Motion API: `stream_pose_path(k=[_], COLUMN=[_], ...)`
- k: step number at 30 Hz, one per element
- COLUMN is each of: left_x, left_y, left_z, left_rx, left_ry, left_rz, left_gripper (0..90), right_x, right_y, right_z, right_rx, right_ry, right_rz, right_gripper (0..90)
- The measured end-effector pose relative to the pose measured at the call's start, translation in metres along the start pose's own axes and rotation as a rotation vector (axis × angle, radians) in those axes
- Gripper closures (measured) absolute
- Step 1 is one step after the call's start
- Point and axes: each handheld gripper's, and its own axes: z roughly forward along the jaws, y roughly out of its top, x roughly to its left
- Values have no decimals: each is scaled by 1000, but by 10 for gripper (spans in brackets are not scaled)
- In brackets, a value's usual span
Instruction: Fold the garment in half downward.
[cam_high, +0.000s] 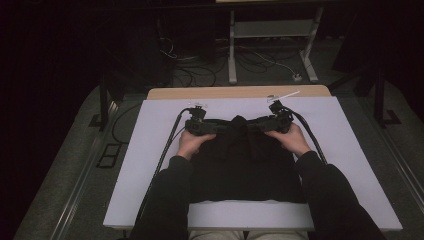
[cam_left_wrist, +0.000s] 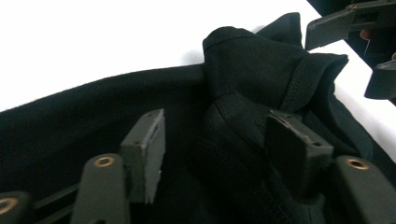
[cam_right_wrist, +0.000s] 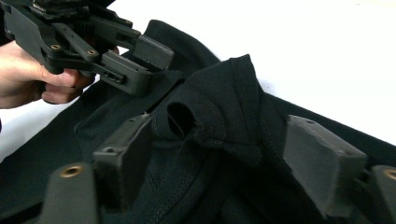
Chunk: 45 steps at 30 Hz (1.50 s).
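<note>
A black garment (cam_high: 240, 165) lies spread on the white tabletop (cam_high: 350, 150), its far edge bunched into a raised fold (cam_high: 239, 122). My left gripper (cam_high: 223, 126) points right at that fold and my right gripper (cam_high: 255, 125) points left at it, so the two face each other. In the left gripper view the open gripper (cam_left_wrist: 222, 149) straddles the stitched fold (cam_left_wrist: 252, 60), and the right gripper (cam_left_wrist: 345, 28) shows at top right. From the right gripper view, my own gripper (cam_right_wrist: 222, 158) stands wide open around the fold (cam_right_wrist: 224, 93); the left gripper (cam_right_wrist: 135, 60) and a hand (cam_right_wrist: 28, 74) are at upper left.
Bare white surface surrounds the garment on both sides and beyond it. A wooden strip (cam_high: 240, 92) edges the far side of the table. Behind it, floor cables (cam_high: 195, 75) and a metal stand (cam_high: 272, 30). Gripper cables (cam_high: 167, 150) trail off the table.
</note>
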Motion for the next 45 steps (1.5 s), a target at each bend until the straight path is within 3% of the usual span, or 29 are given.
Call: stream_pose_path(k=[3, 5, 9, 11, 14, 18, 21, 28, 45], left_x=[-3, -4, -6, -7, -9, -10, -11, -9, -18], left_y=[0, 1, 1, 1, 0, 0, 0, 4, 13], left_z=[0, 2, 7, 9, 12, 14, 13, 3, -31], left_rx=[-13, -22, -35, -23, -21, -14, -13, -41, -102], left_ry=[43, 34, 30, 33, 68, 56, 50, 24, -22], left_rz=[36, 32, 14, 21, 34, 37, 31, 13, 23], left_gripper=[465, 498, 572, 610, 711, 816, 853, 869, 871], right_x=[1, 2, 2, 3, 5, 7, 9, 9, 9], right_y=[0, 0, -1, -1, -1, -2, -1, 1, 4], right_z=[3, 3, 5, 5, 7, 9, 8, -1, -29], right_rx=[1, 1, -10, -13, 2, 15, 19, -3, -25], right_ry=[-4, -17, -7, -10, -18, -24, -31, -10, -33], right_rz=[-6, -16, -26, -33, -51, -79, -96, -67, -61], right_gripper=[357, 379, 504, 560, 647, 764, 796, 812, 812])
